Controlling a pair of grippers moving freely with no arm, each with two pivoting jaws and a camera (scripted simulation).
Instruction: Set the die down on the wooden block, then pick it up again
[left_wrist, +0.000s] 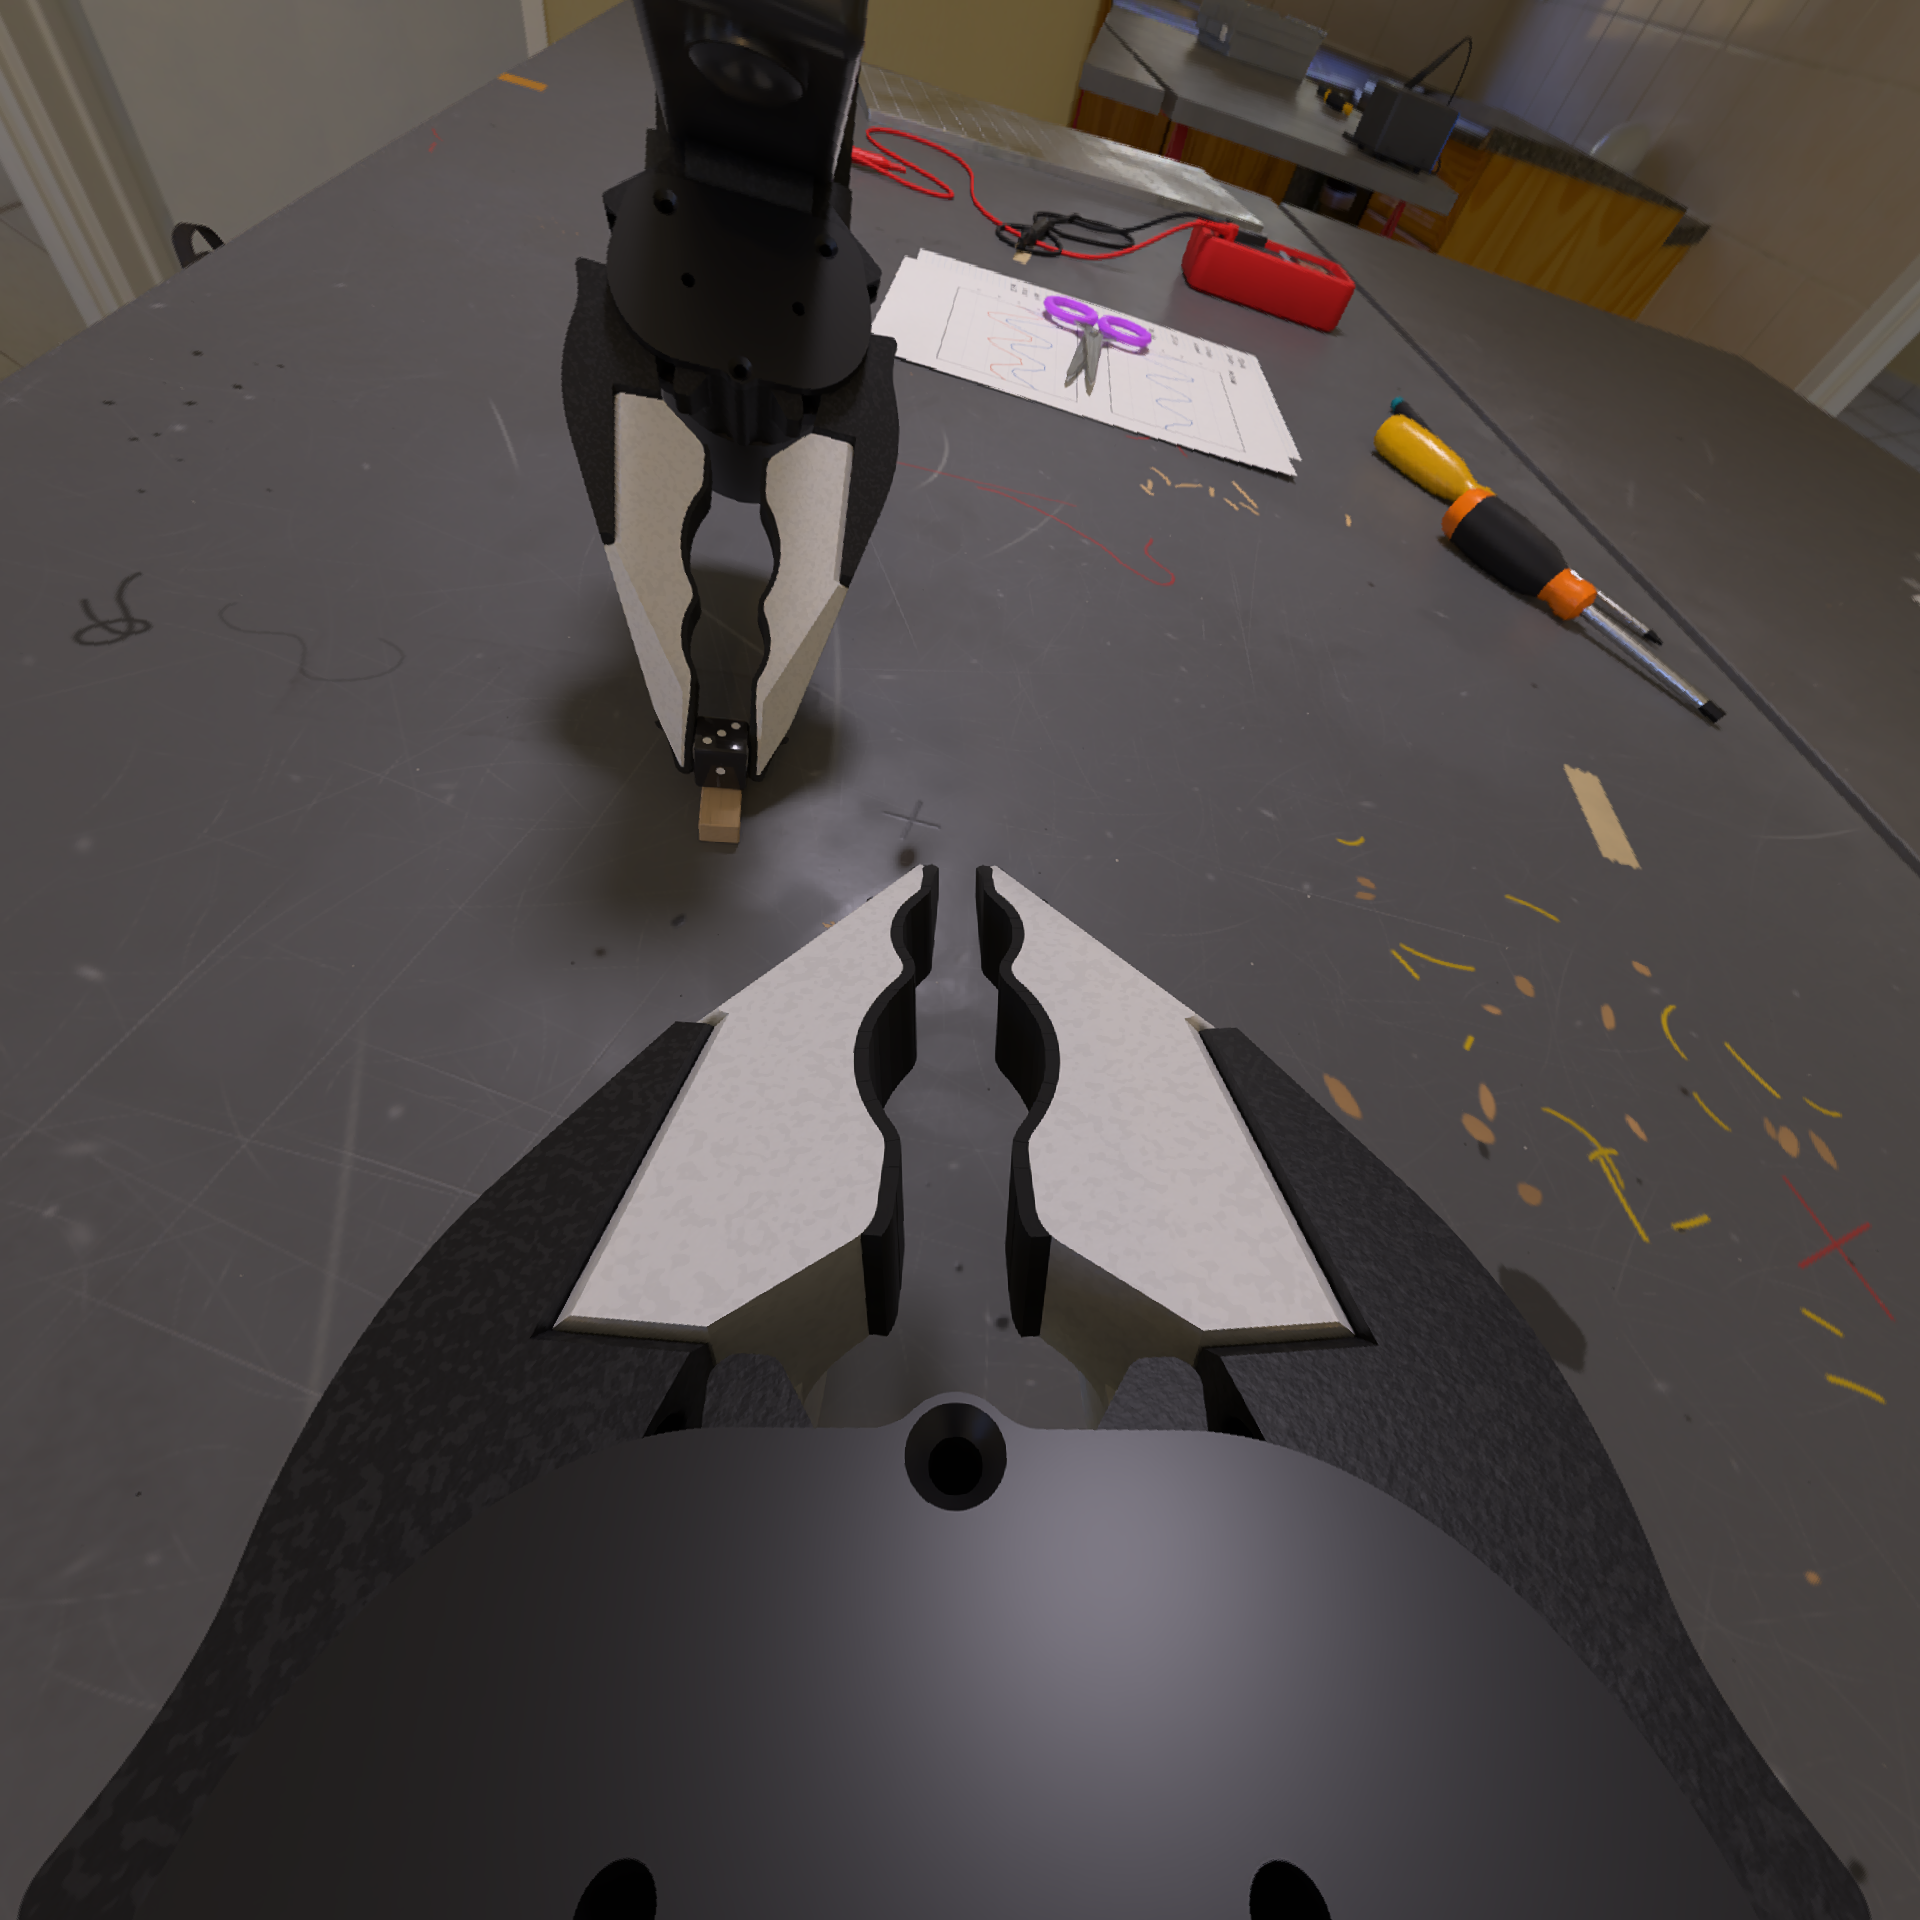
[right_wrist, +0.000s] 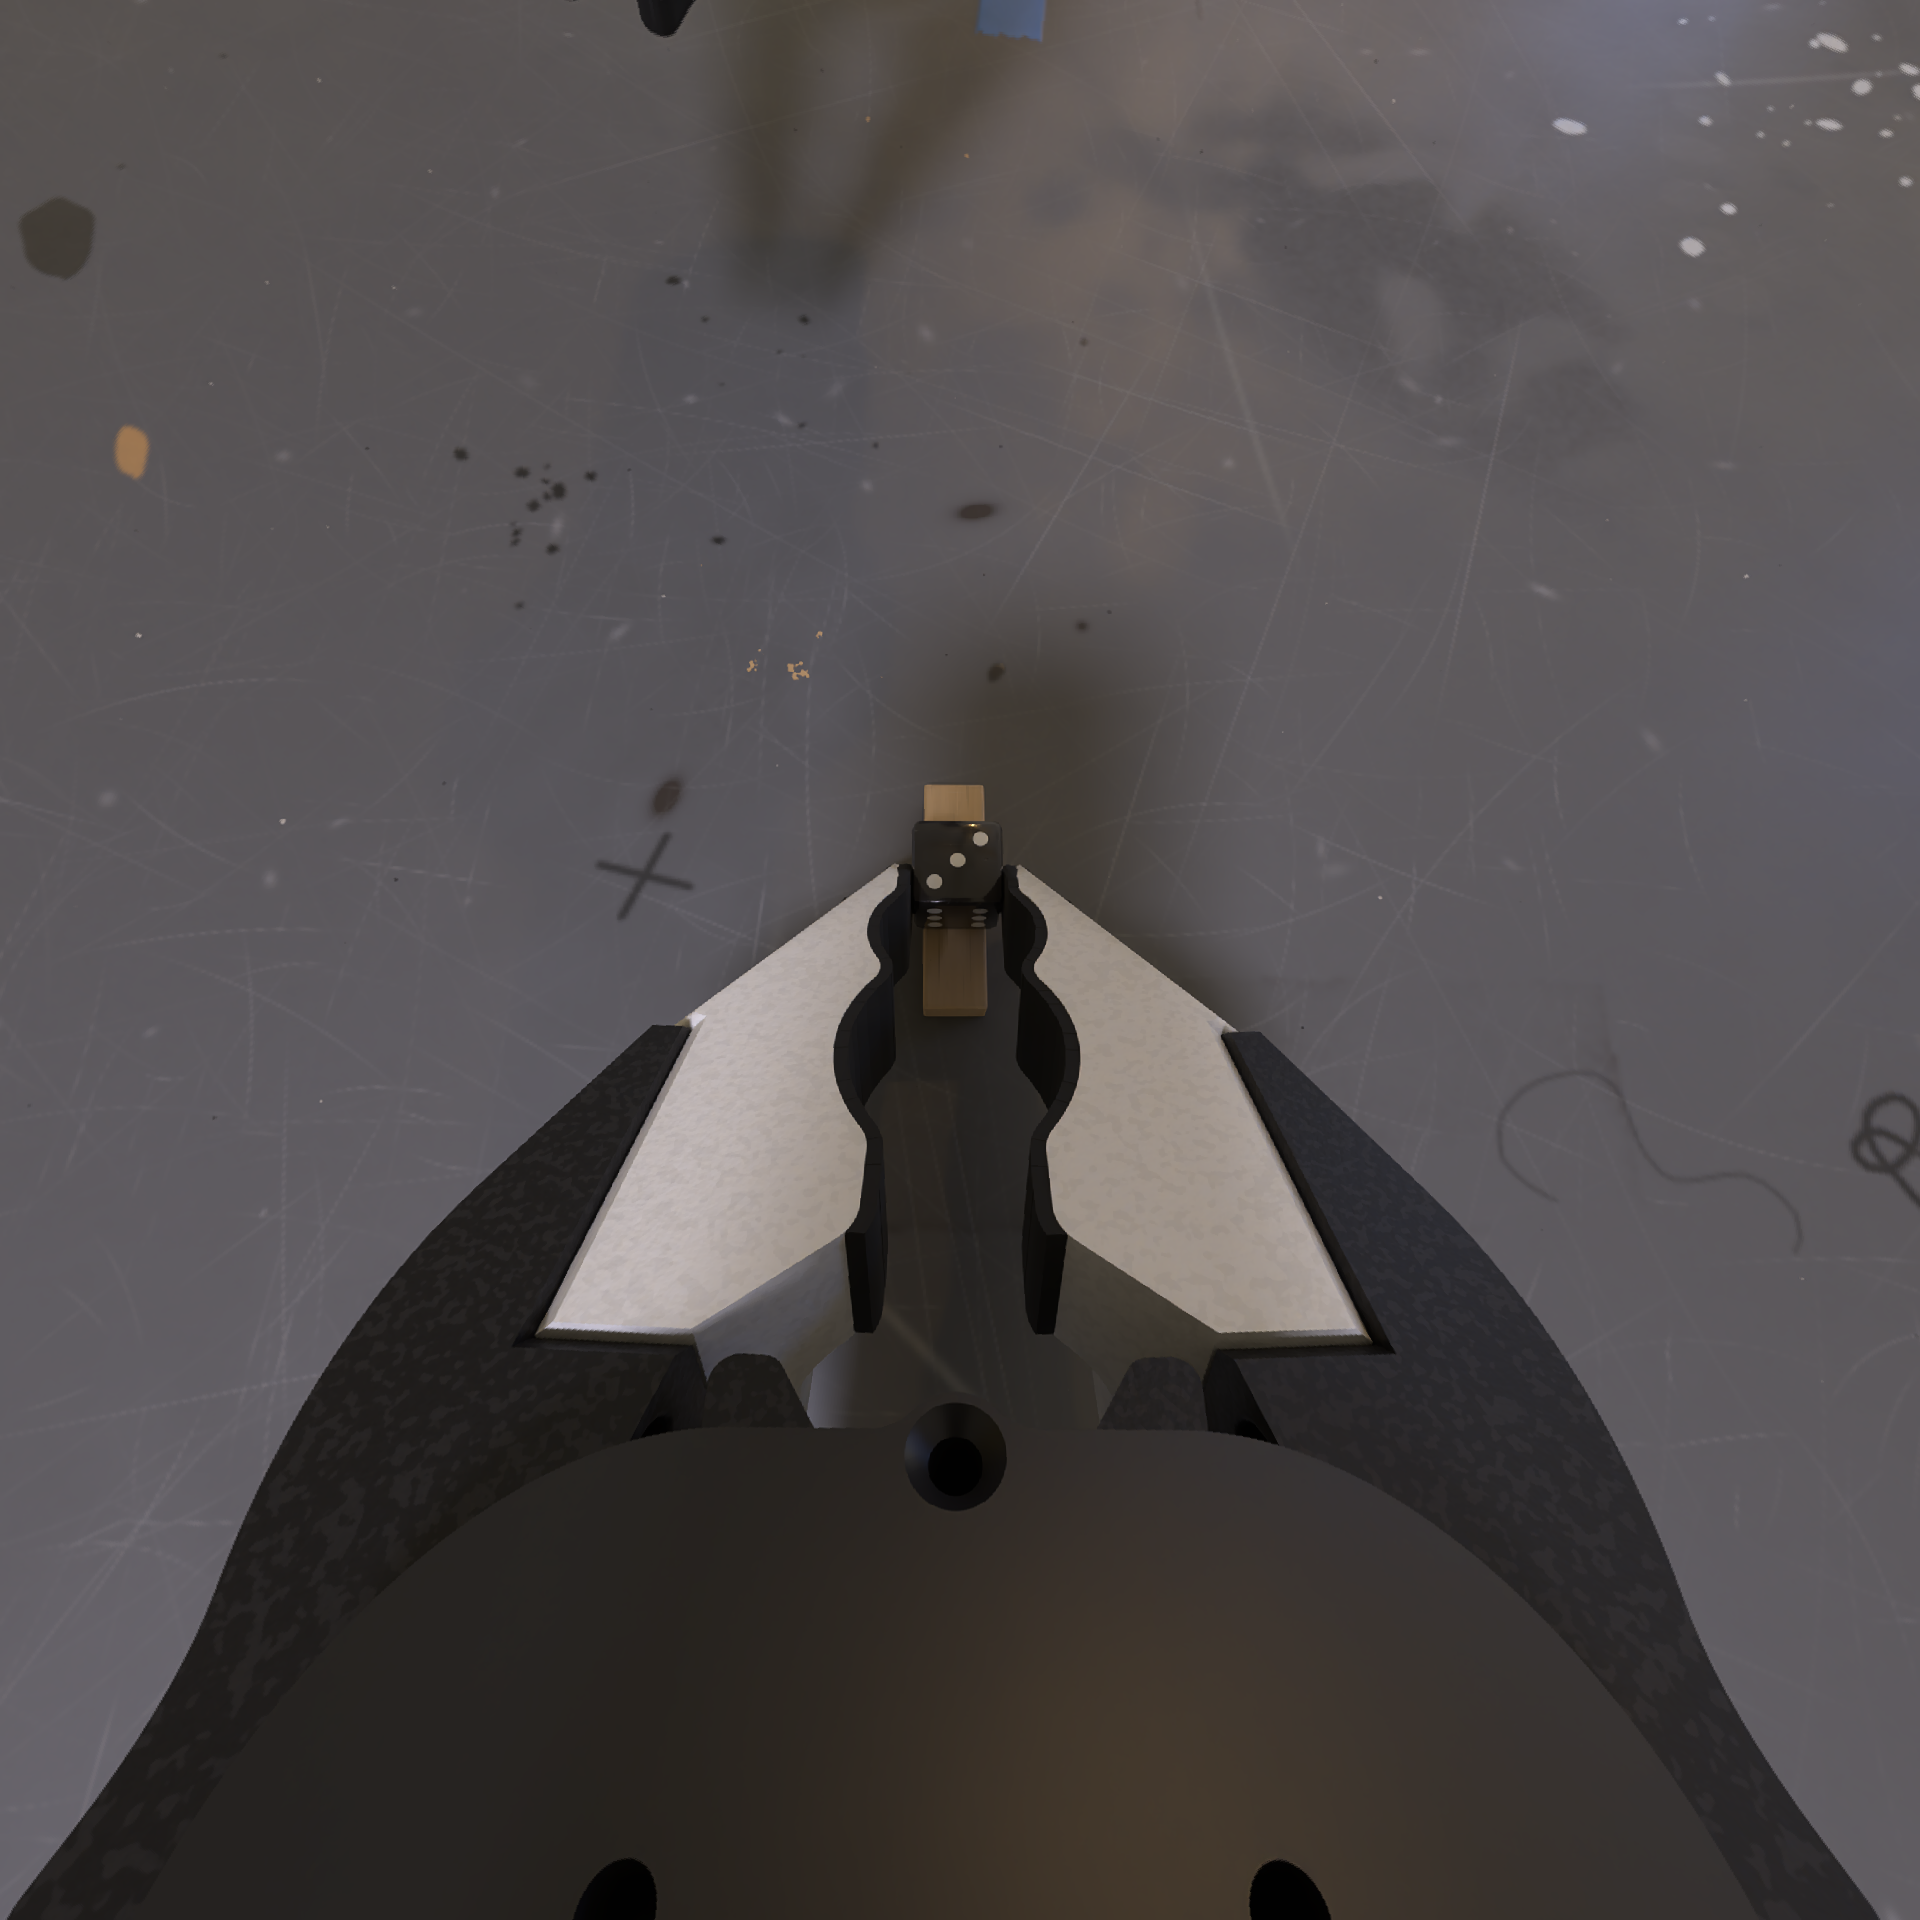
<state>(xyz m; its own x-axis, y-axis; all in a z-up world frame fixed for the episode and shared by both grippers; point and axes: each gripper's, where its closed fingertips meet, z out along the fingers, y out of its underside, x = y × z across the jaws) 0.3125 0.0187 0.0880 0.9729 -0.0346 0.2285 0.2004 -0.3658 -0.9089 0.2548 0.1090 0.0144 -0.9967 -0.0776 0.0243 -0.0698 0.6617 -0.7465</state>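
A black die with white pips (right_wrist: 957, 868) is held between the fingertips of my right gripper (right_wrist: 957, 885), which points down at the grey table. A small wooden block (right_wrist: 954, 802) lies directly under the die; whether they touch I cannot tell. In the left wrist view the right gripper (left_wrist: 720, 764) stands upright with the die (left_wrist: 720, 750) at its tips, just over the block (left_wrist: 719, 816). My left gripper (left_wrist: 956, 883) is shut and empty, low over the table, to the right of the block and nearer than it.
Purple scissors (left_wrist: 1096, 338) lie on a sheet of paper (left_wrist: 1164, 416) at the back. A red box (left_wrist: 1268, 275) and a red cable (left_wrist: 935, 182) are behind it. Two screwdrivers (left_wrist: 1496, 530) lie at the right, with a tape strip (left_wrist: 1600, 816) nearer.
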